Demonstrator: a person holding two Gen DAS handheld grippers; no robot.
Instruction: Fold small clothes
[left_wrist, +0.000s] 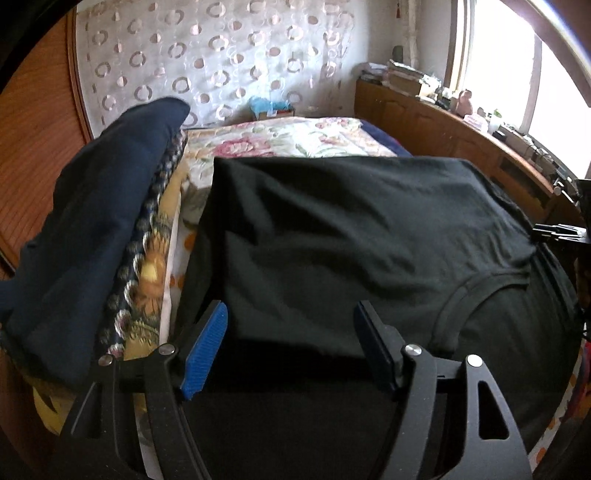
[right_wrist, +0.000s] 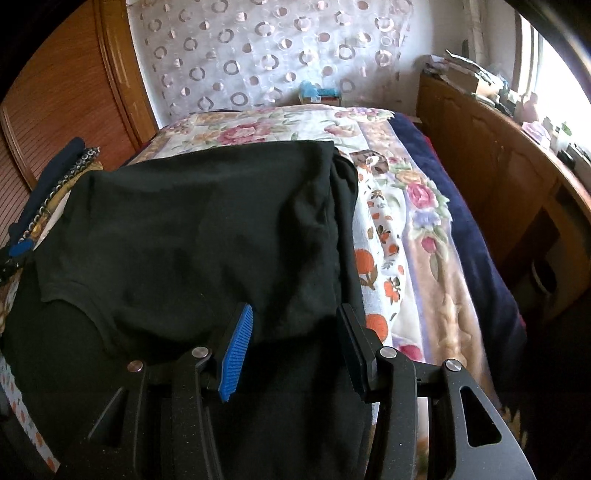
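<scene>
I have a black T-shirt (left_wrist: 332, 236) spread on the bed (right_wrist: 406, 229), filling the middle of both wrist views, with its collar band at the lower right of the left view. A fold already lies across it: the upper layer ends in a straight edge just ahead of both sets of fingers. The left gripper (left_wrist: 291, 347) has its fingers wide apart and holds nothing; the cloth edge sits between and beneath them. The right gripper (right_wrist: 295, 343) is likewise spread and empty, over the shirt's right part. A pile of folded clothes (left_wrist: 92, 236) sits at the left of the frame. I judge I am between folds, so next I should lower both pairs of fingers onto the near edge, pinch both layers together, and carry them over evenly.
</scene>
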